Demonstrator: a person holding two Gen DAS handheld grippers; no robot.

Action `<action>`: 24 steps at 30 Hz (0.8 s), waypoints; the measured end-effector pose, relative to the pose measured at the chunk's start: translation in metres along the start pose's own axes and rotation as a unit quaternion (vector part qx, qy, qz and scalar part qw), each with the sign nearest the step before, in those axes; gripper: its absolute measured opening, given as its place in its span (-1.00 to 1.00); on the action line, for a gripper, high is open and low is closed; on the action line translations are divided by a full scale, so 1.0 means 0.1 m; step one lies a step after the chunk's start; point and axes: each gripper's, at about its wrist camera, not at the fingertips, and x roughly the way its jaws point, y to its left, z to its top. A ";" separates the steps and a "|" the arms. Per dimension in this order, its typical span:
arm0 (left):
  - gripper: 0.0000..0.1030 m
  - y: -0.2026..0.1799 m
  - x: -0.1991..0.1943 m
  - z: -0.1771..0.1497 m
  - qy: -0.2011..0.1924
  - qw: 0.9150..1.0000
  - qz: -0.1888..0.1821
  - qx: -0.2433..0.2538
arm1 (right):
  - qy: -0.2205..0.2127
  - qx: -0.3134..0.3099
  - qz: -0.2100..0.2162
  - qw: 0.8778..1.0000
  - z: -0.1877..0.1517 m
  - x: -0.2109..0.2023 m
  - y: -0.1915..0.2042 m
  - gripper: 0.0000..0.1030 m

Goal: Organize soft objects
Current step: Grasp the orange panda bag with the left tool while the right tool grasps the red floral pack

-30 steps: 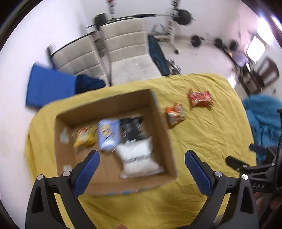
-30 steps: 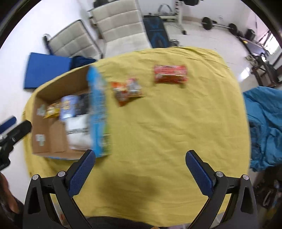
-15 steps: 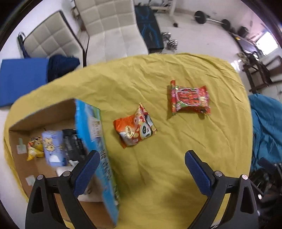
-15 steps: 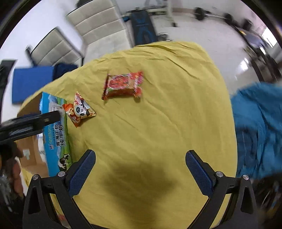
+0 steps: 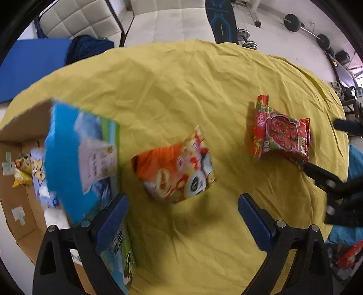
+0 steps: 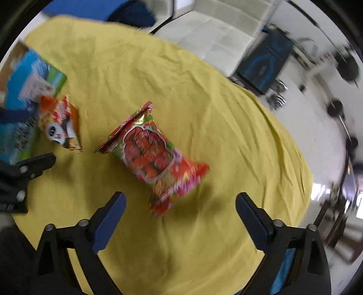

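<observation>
An orange snack bag with a panda (image 5: 177,168) lies on the yellow cloth, just ahead of my open left gripper (image 5: 182,217), whose blue pads hold nothing. A red snack bag (image 5: 281,133) lies to its right. In the right wrist view that red bag (image 6: 154,158) lies slantwise ahead of my right gripper (image 6: 180,213); its jaws are closing, still wide, and the bag's near end reaches just into the gap without touching the pads. The panda bag (image 6: 60,124) lies further left. The cardboard box (image 5: 20,181) at the left holds several packets.
The box's blue printed flap (image 5: 74,158) stands up beside my left gripper's left finger. The yellow cloth (image 5: 181,90) covers the table. White chairs (image 5: 177,20), a blue mat (image 5: 31,61) and gym weights (image 5: 295,22) lie beyond it. A blue cloth (image 5: 354,163) hangs at the right.
Both grippers have dropped closer to the cloth. The left moved from above the box to the panda bag. The right swung left and rolled until the red bag lay just ahead of it.
</observation>
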 end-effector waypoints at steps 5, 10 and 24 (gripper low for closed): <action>0.92 -0.11 0.05 0.08 0.004 1.000 0.009 0.004 | 0.034 -0.066 0.019 0.997 0.22 0.37 0.10 0.78; 0.89 -0.20 0.07 0.16 0.014 1.000 0.012 0.010 | 0.036 -0.048 0.019 0.998 0.30 0.50 0.07 0.41; 0.89 -0.04 0.47 0.17 0.054 0.998 -0.016 -0.038 | 0.052 0.261 0.004 0.964 -0.70 0.41 -0.37 0.23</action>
